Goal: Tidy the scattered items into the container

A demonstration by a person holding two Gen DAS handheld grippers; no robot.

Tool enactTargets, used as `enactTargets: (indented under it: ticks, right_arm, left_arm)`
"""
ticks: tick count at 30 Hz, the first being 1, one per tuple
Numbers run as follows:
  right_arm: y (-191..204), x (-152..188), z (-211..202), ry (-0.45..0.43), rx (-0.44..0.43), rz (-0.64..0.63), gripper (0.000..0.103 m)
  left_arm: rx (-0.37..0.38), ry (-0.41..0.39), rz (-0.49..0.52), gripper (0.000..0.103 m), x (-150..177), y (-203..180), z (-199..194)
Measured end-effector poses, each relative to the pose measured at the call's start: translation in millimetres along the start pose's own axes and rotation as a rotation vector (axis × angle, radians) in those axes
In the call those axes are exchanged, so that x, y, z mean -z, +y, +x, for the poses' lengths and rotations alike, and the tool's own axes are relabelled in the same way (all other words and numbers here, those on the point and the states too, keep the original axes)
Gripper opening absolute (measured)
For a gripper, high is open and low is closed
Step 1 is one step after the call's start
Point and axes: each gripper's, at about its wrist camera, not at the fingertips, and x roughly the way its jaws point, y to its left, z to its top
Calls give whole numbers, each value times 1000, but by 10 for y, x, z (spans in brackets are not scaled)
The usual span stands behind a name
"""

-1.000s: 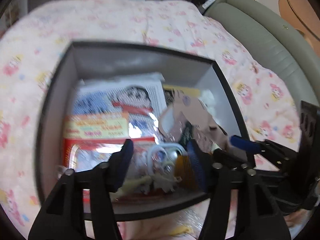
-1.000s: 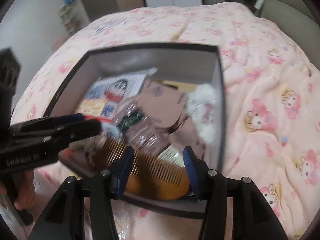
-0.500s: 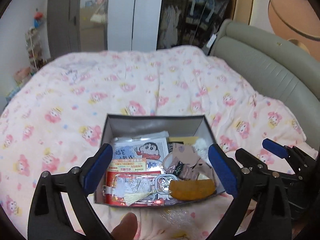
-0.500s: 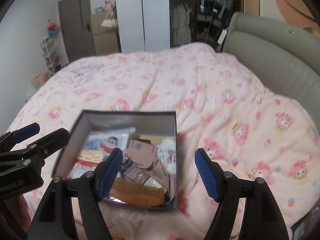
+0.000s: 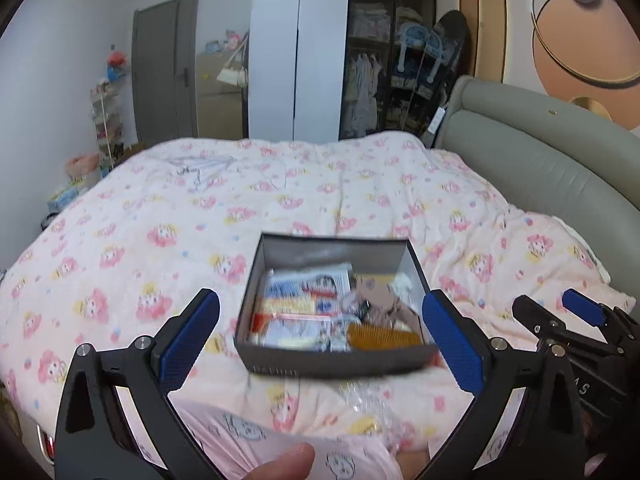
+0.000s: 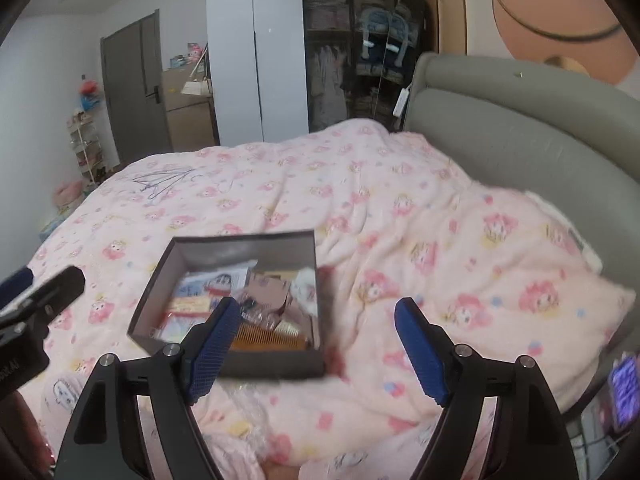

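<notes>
A: Left tongs [image 5: 320,340] and right tongs [image 6: 316,344] both gape wide, empty, held back above the box, probably because it is filled.

B: Noted. Dark box [image 5: 336,364] sits on the pink bed quilt [image 5: 160,216]; wooden comb [image 5: 384,338], packets inside. Crinkled clear wrapper [image 5: 368,404] lies nearer, outside. Wardrobe [image 5: 300,56] beyond; nothing obstructs.

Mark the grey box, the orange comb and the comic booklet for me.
grey box [image 5: 332,364], left wrist view, on its near outer wall.
orange comb [image 5: 384,337], left wrist view, on the middle of its teeth.
comic booklet [image 6: 218,280], right wrist view, on the printed cover, inside the box.
</notes>
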Motion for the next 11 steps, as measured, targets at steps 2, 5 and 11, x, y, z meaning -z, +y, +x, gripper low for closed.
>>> enactTargets:
  ticks: [2,5,11]
  right_arm:
    - [-24,61,13,8,4,9,78]
    - [-36,138,35,12,20,5,78]
    - [-46,215,26,22,1,-8,78]
  left_arm:
    - [-14,10,8,102,76,-33,1]
    - [-6,22,8,102,175,-92,13]
    - [-4,29,42,102,254,-248,0]
